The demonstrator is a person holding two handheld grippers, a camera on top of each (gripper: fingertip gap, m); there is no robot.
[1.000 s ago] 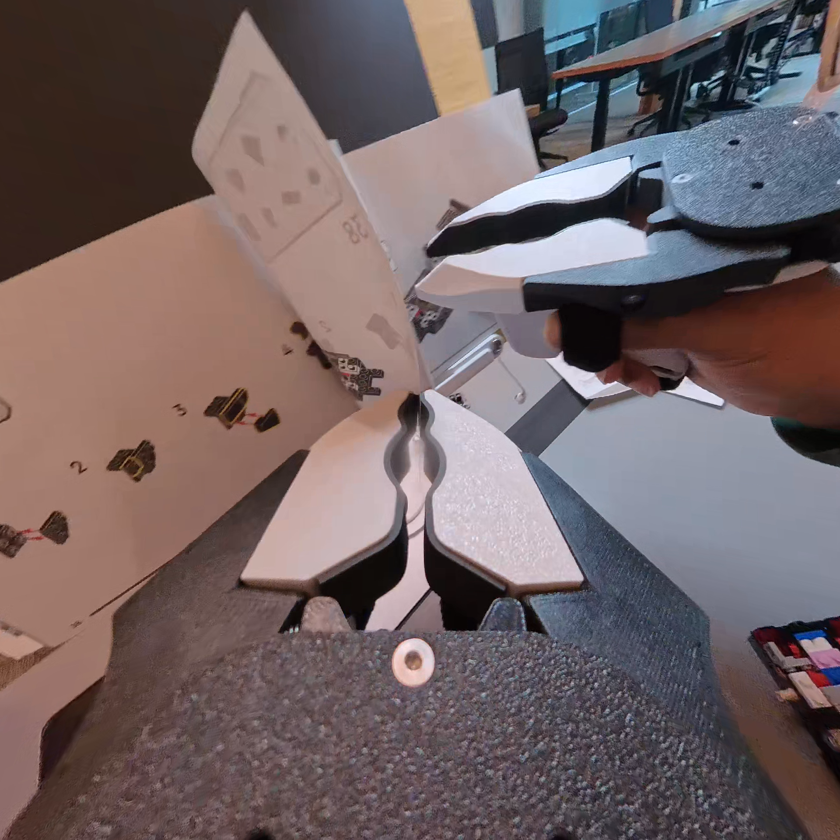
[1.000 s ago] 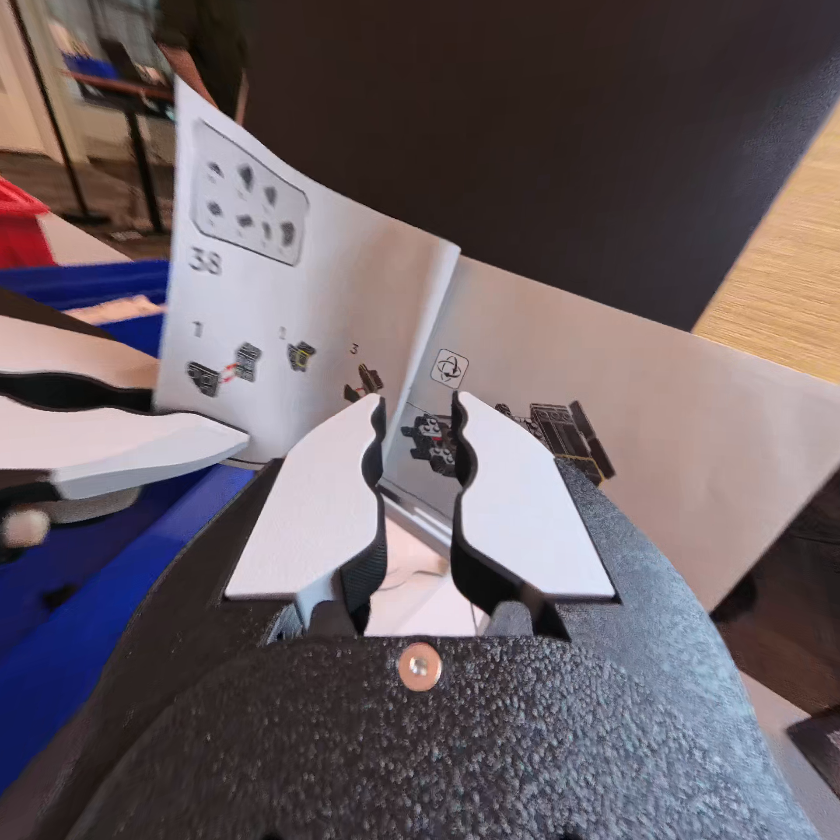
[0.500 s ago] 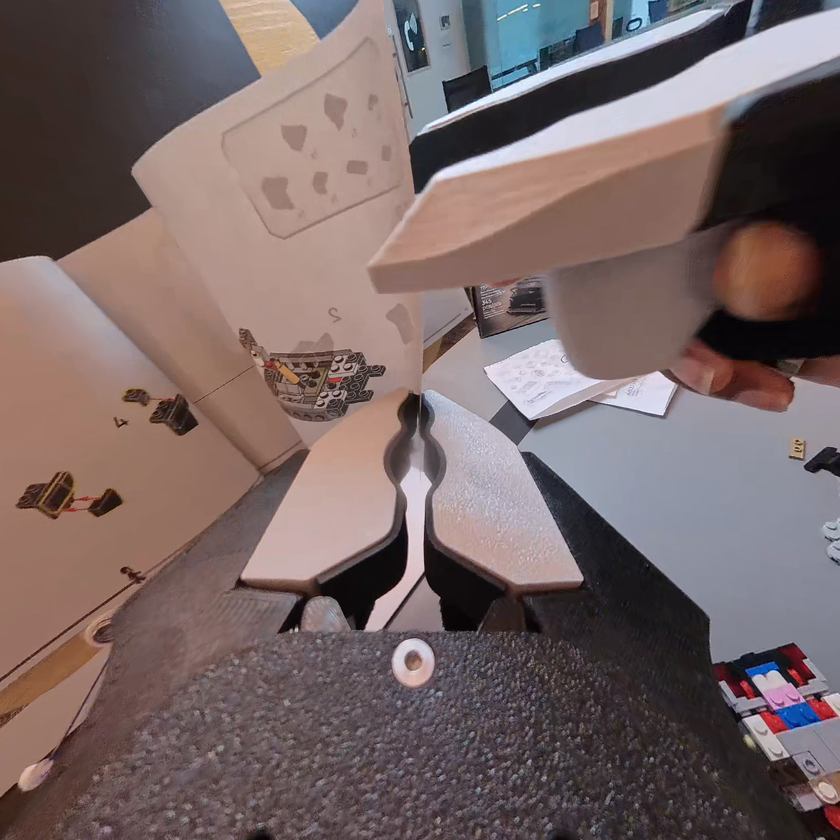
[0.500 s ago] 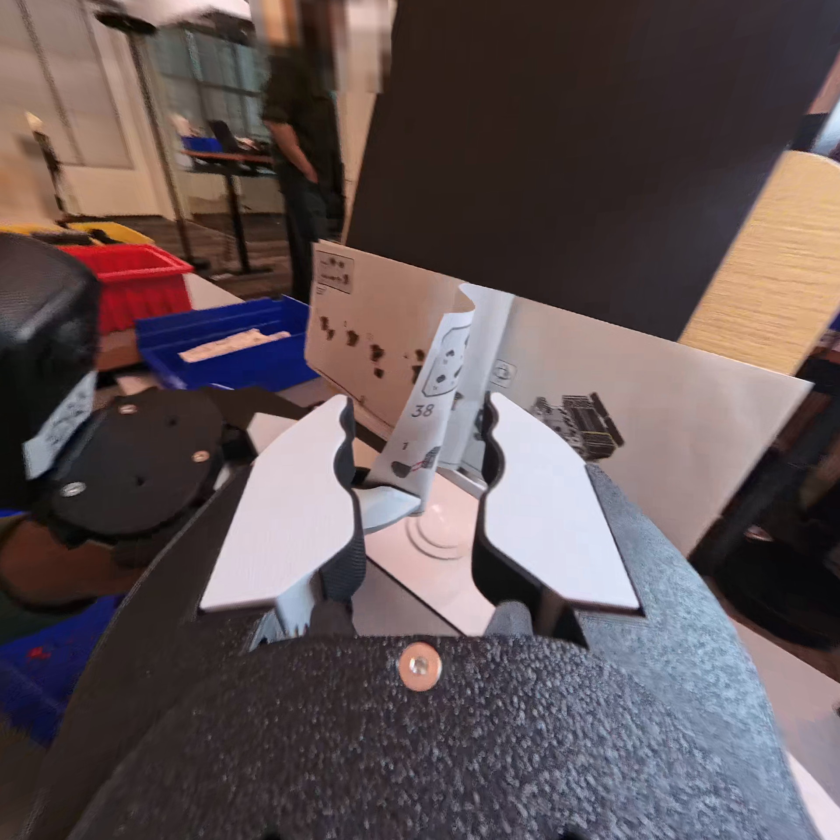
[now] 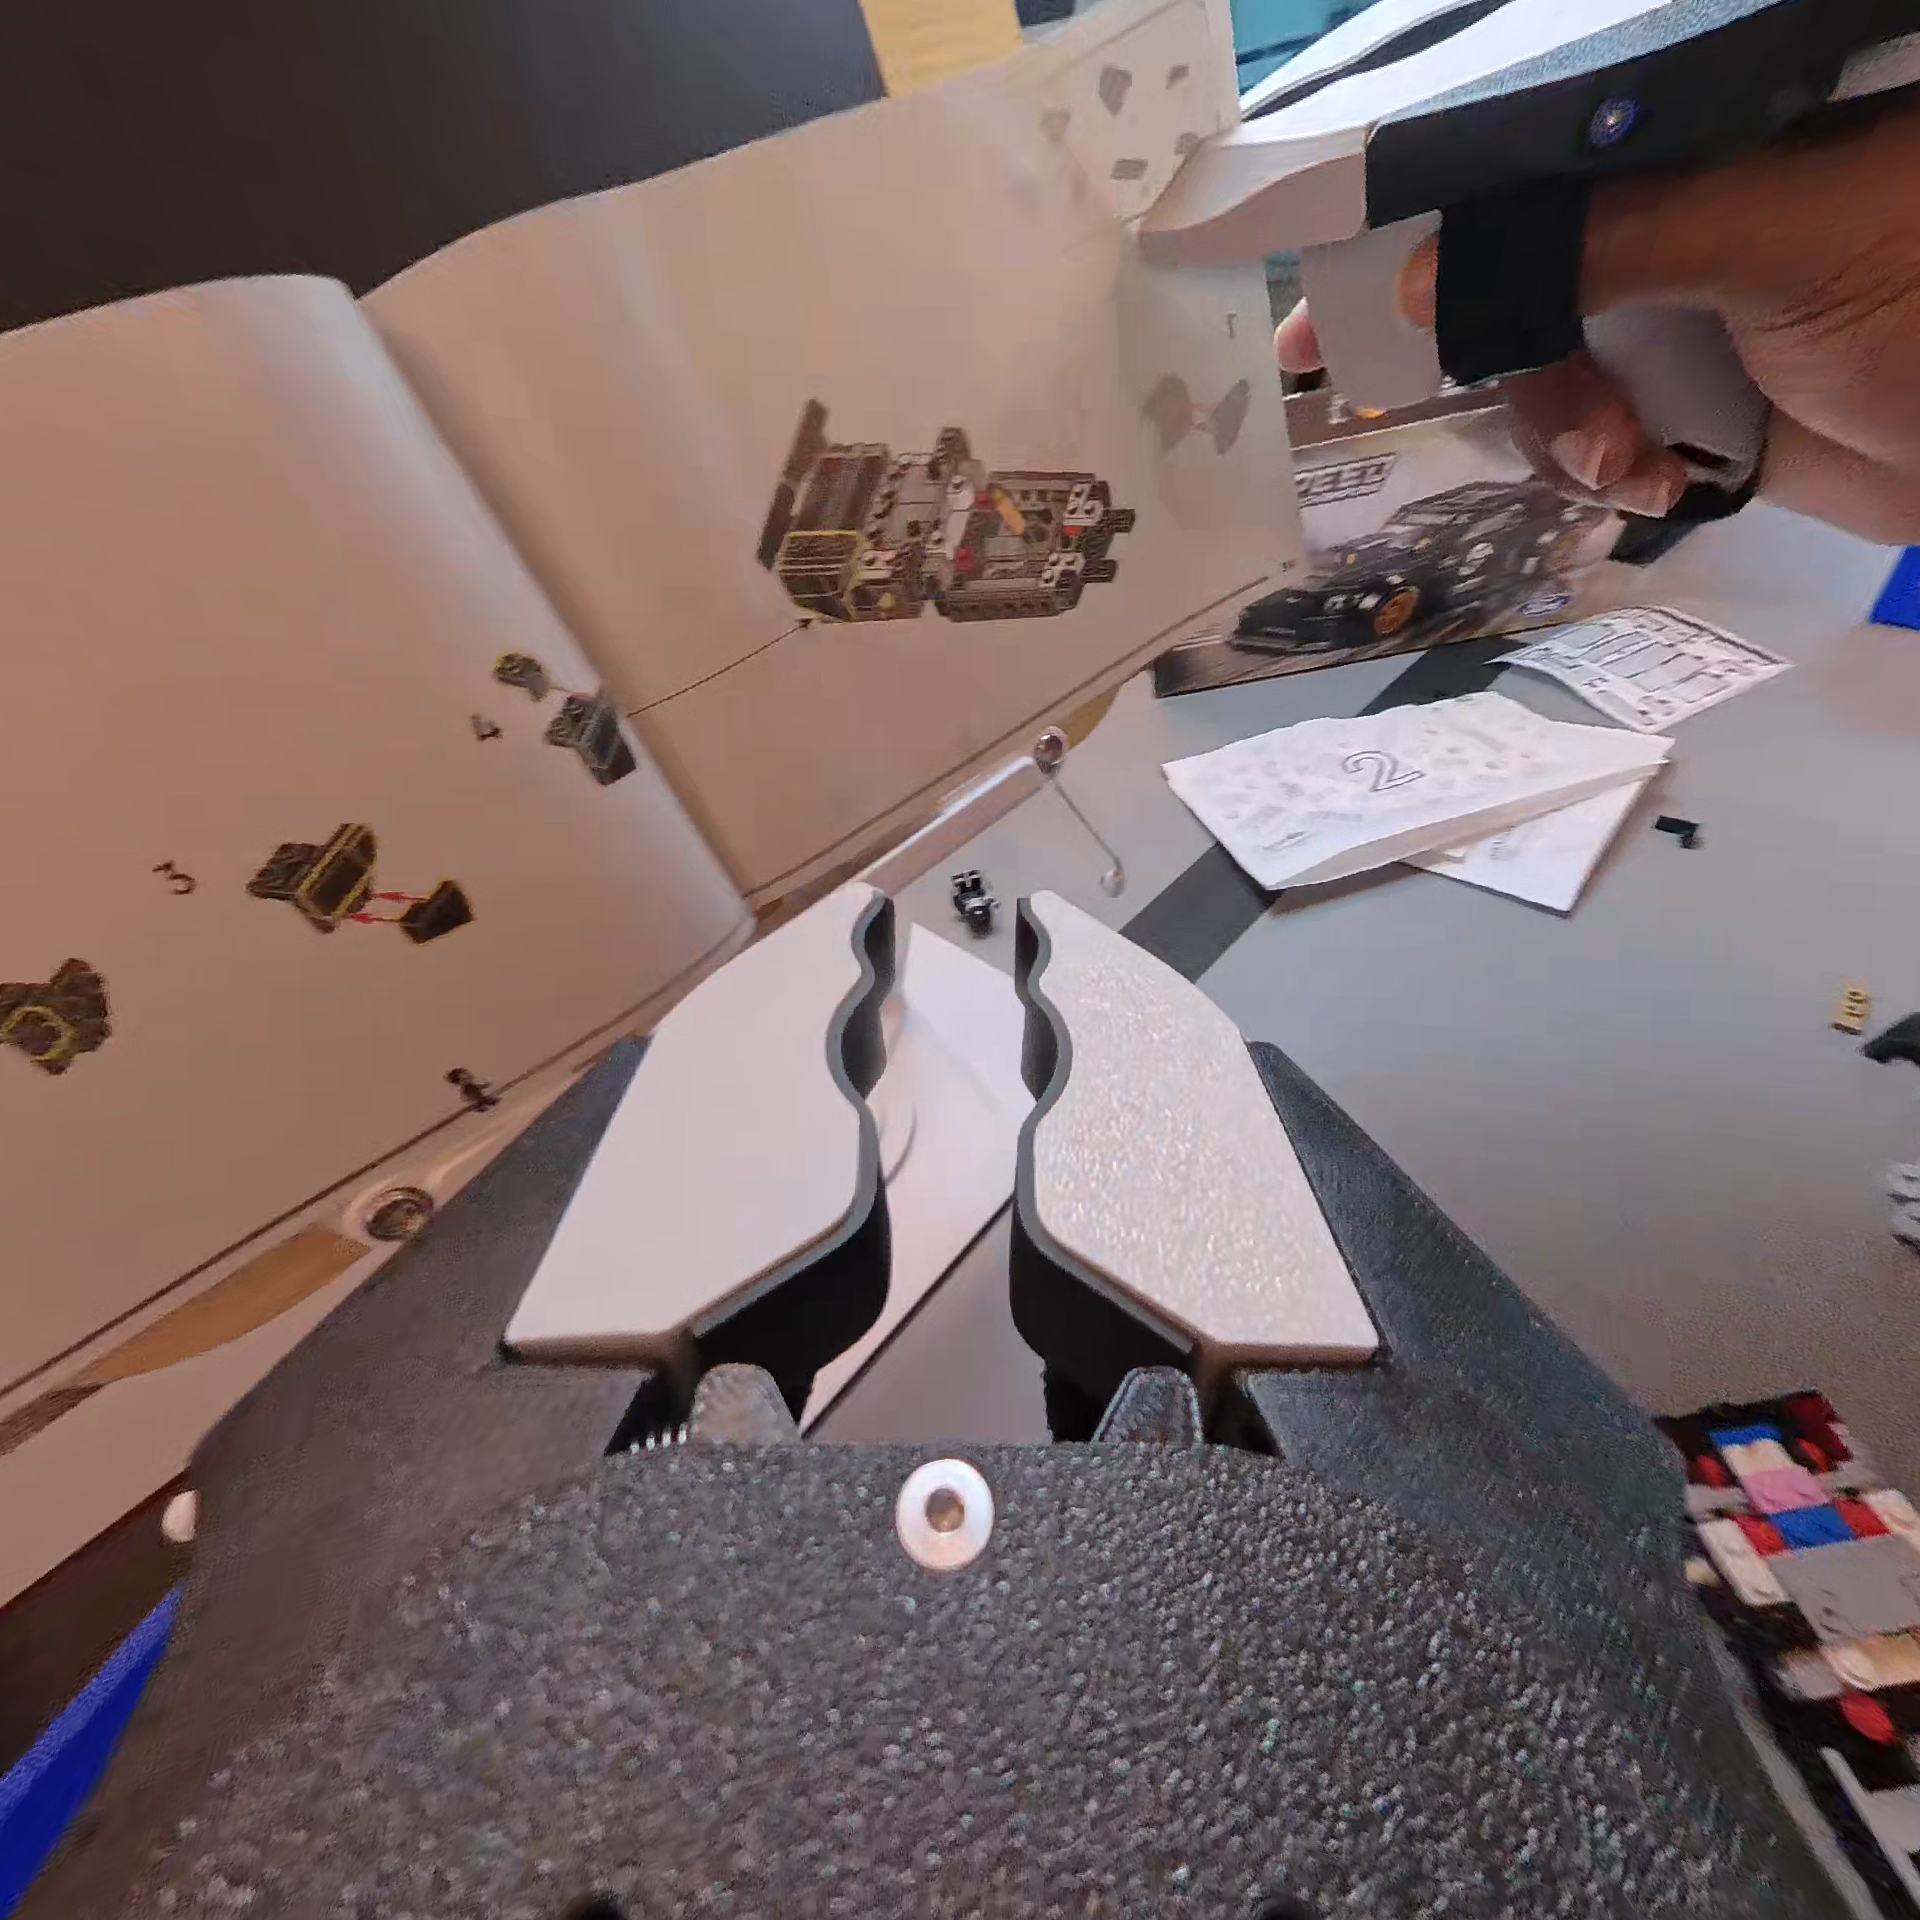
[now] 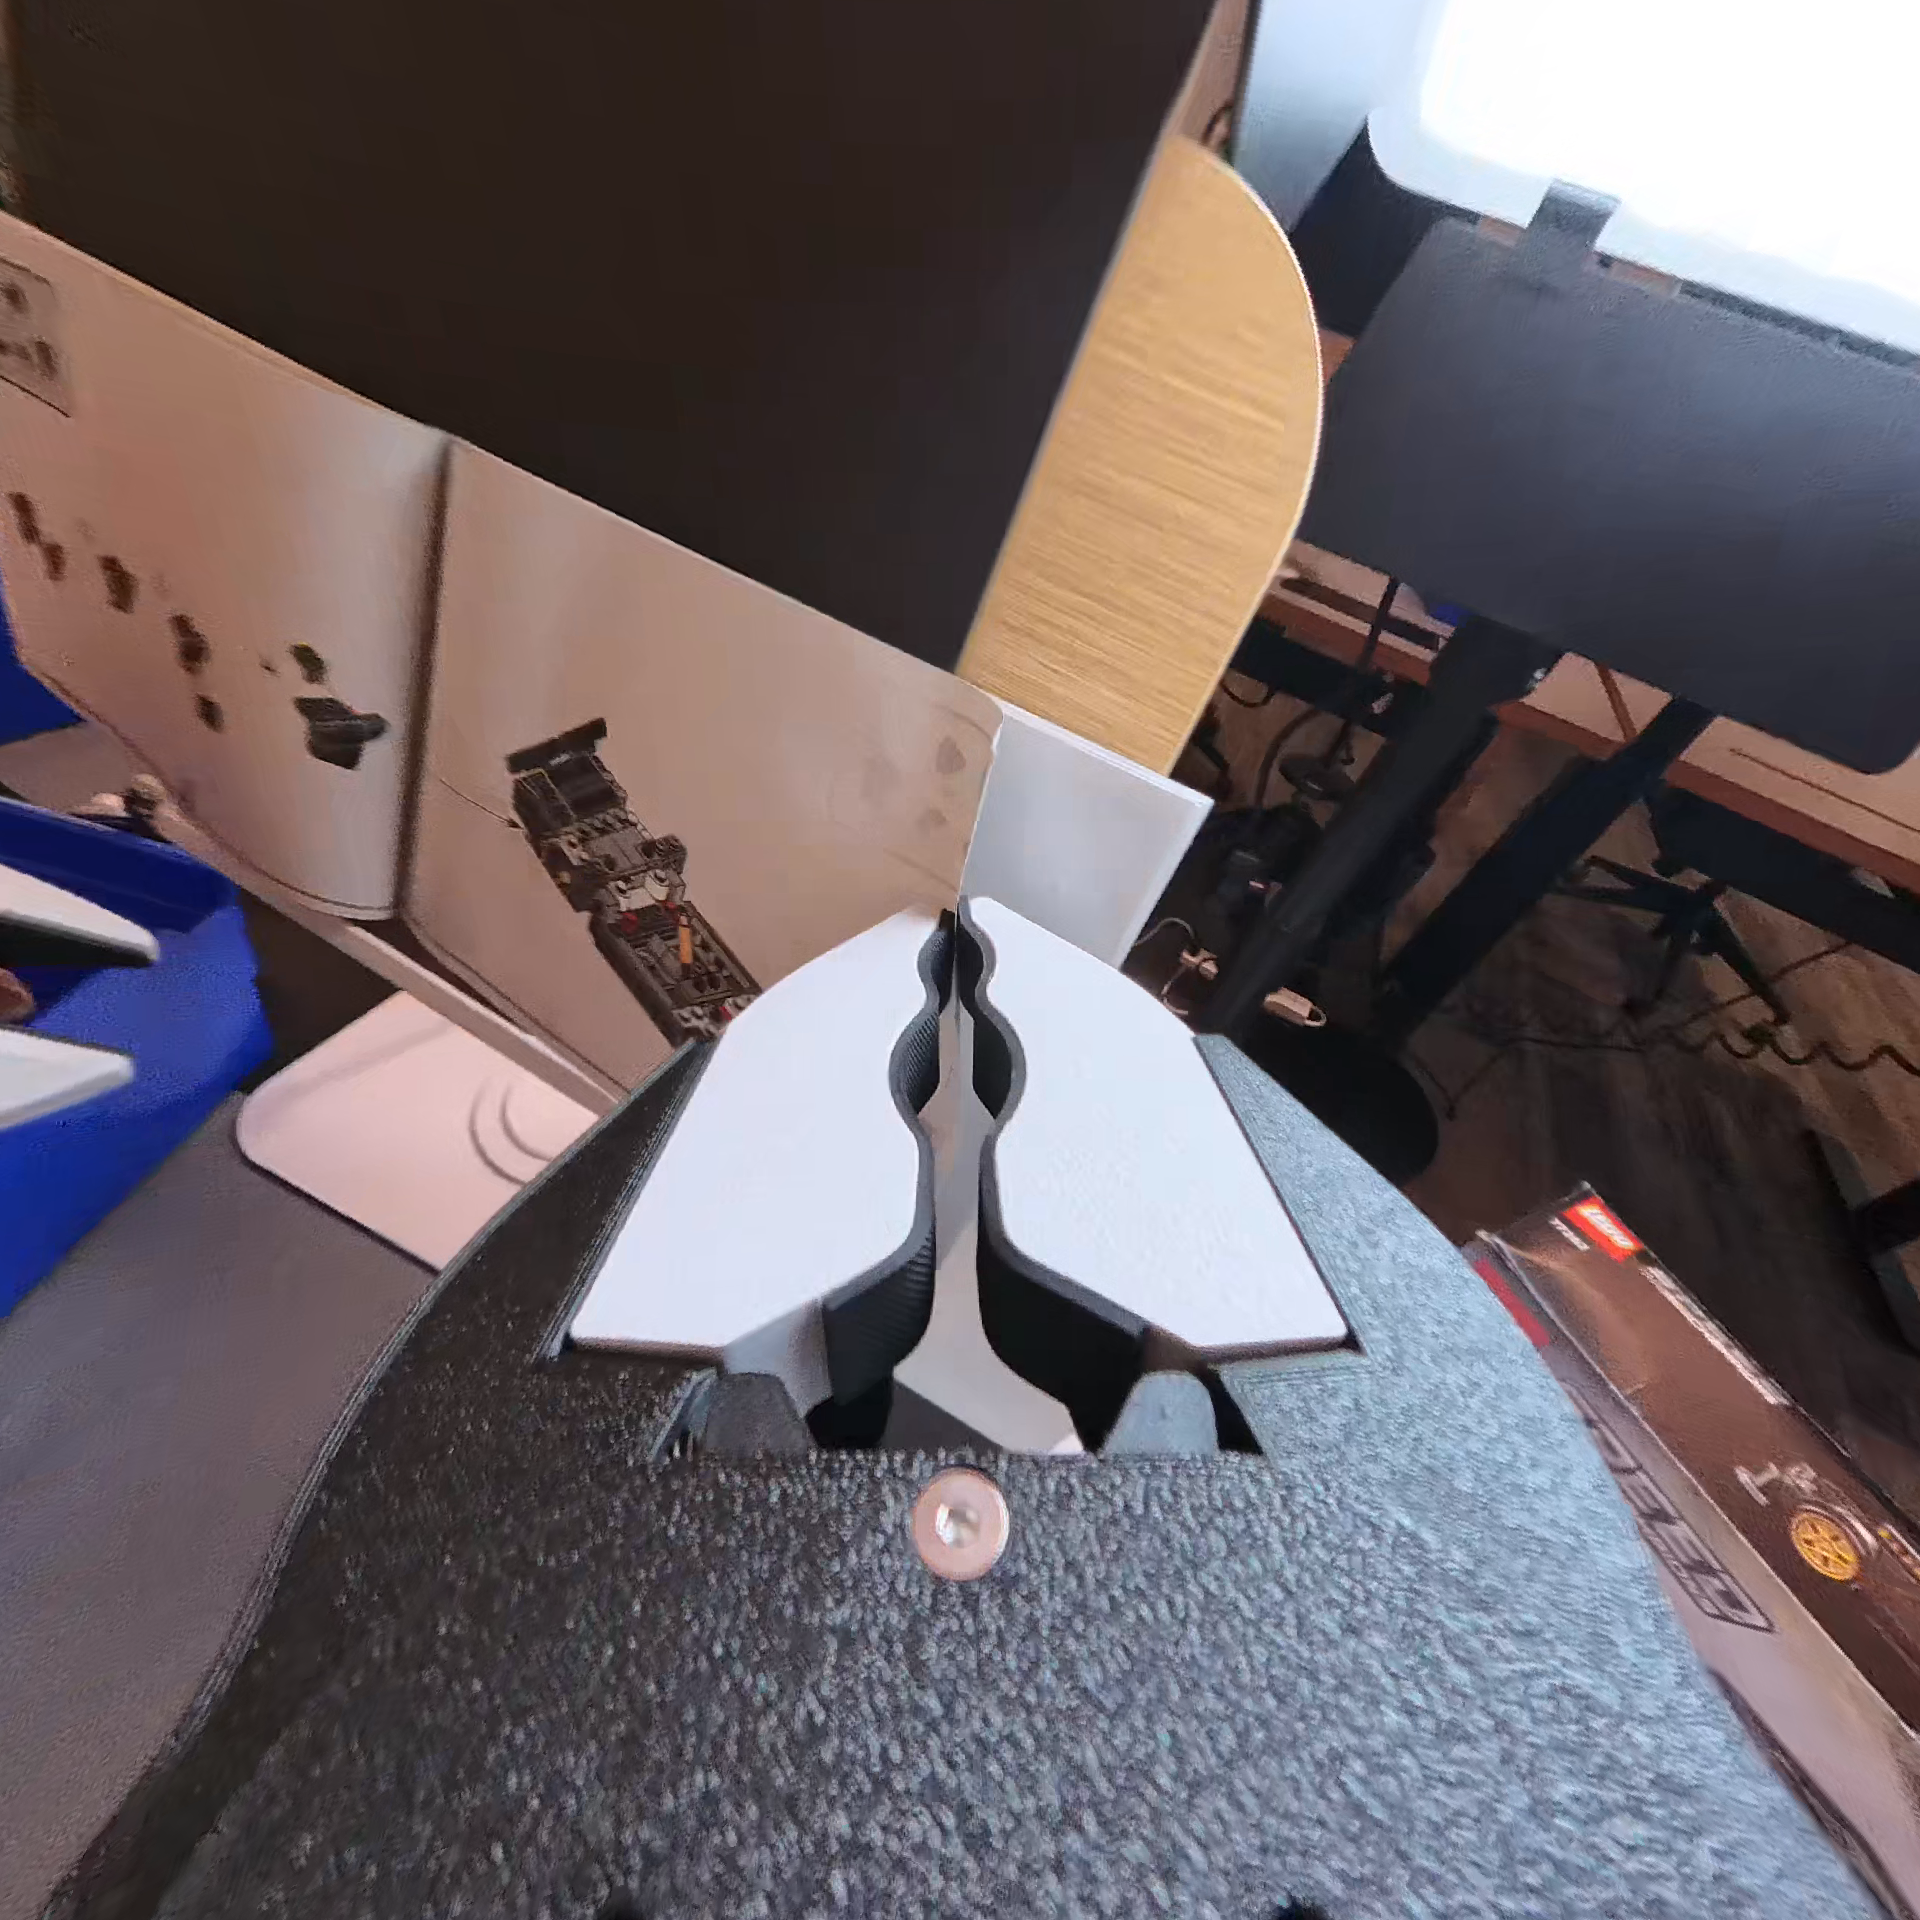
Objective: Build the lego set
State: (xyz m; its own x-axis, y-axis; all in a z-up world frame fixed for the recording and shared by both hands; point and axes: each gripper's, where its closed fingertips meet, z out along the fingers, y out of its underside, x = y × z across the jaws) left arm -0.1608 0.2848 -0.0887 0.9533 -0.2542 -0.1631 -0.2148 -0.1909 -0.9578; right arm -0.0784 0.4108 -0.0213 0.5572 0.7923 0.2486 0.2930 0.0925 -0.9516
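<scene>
My right gripper has its fingers clenched on the outer edge of a page of the instruction booklet propped on its stand on the table, while my left gripper, fingers released, hovers near the stand's base.

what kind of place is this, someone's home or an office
Likely an office or lab workspace: desks with cable runs behind, a grey worktable holding a brick-set box, an open instruction booklet and sorted bricks.
</scene>
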